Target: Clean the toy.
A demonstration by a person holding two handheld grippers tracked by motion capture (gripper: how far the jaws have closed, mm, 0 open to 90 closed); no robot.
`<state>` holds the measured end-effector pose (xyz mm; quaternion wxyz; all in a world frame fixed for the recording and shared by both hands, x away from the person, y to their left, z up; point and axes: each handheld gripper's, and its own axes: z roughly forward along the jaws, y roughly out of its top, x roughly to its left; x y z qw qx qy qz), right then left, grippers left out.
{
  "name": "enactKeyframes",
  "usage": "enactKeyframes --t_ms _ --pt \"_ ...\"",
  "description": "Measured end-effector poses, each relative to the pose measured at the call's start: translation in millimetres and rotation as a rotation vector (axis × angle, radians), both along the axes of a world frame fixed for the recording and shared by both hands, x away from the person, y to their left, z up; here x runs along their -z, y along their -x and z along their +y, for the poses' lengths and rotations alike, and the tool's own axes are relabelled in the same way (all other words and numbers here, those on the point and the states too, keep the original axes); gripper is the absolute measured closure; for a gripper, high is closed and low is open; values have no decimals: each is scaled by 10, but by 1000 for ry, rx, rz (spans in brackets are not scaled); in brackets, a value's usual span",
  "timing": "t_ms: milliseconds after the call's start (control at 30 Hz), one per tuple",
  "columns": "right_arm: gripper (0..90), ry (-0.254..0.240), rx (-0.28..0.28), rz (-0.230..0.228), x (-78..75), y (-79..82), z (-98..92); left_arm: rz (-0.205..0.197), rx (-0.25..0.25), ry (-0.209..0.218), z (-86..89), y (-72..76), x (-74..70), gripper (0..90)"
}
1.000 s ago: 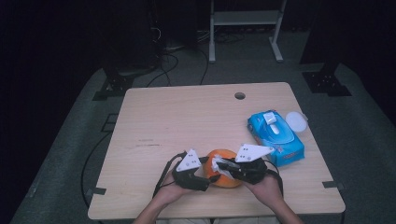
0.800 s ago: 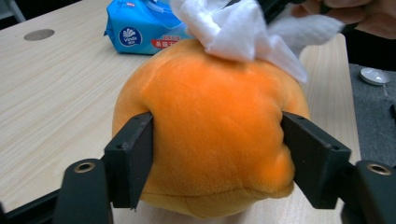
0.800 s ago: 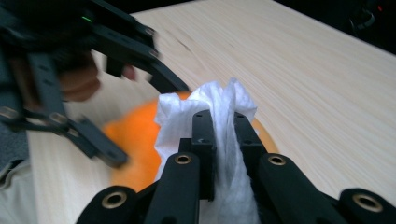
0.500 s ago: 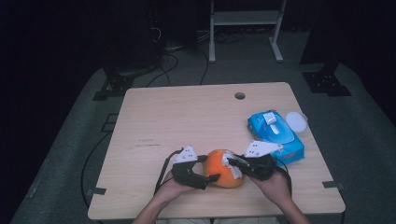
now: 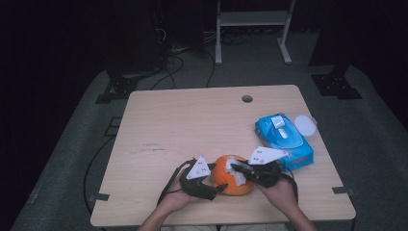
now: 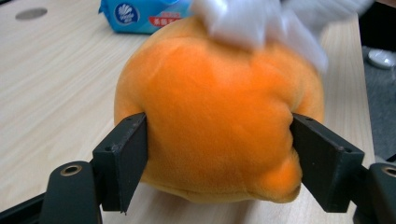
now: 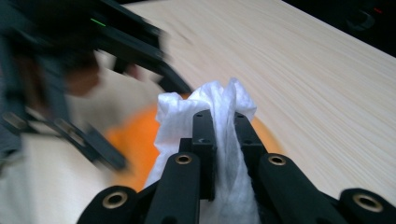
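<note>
With left fingers point(image 6: 219, 172) clamping the orange toy point(image 6: 219, 121), rub the wipe point(image 7: 205, 116) pinched by the shut right fingers point(image 7: 225, 126) gently over its top.

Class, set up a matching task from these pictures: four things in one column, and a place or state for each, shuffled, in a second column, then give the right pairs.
Things
1. orange plush toy
2. white tissue
3. blue wipes pack
4. round hole

Places or states
A. pinched between the right gripper's shut jaws
B. in the tabletop near its far edge
C. between the left gripper's two jaws, which press its sides
D. lying near the table's right edge

Pairs: 1-C, 2-A, 3-D, 4-B
</note>
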<state>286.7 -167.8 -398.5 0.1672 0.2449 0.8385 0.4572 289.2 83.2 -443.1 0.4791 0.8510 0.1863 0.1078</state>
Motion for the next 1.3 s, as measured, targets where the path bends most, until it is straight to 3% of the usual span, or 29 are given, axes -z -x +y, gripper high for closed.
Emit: enactKeyframes --t_ms 100,200,267,367,567,700,767,800,867,900,1000,1067,1133,1300 --pt "819 -30 33 40 45 -52 -168 10 13 15 14 -10 -27 214" --pt "819 -26 17 20 50 -27 -95 -9 22 43 -28 3 -91 128" --pt "818 -44 -23 24 55 -2 -12 -19 13 29 -61 10 -88 121" --pt "818 -4 -35 -8 60 39 95 -11 7 28 -15 -4 -53 164" --pt "818 -25 15 56 116 -58 -91 33 -24 26 64 -45 0 217" --pt "818 -36 20 61 121 -42 -89 0 -5 56 40 -36 -87 141" --pt "817 -60 -16 58 121 -24 -41 -12 -7 85 18 -32 -120 120" --pt "817 -77 -39 62 118 -12 -2 -13 -15 78 -1 -35 -119 129" --pt "816 -49 -50 36 98 19 79 -20 -24 51 -10 -37 -80 174" --pt "817 -33 -47 24 91 19 92 -6 -28 62 7 -44 -61 190" --pt "817 -53 -26 58 120 -25 19 4 -40 61 47 -60 -35 223" --pt "817 -38 2 63 151 -53 -42 7 -50 63 62 -64 -25 232" --pt "817 -17 27 60 191 -91 -101 4 -53 55 76 -69 -21 240" --pt "816 -37 51 84 215 -116 -149 -15 -37 63 82 -69 -100 210"
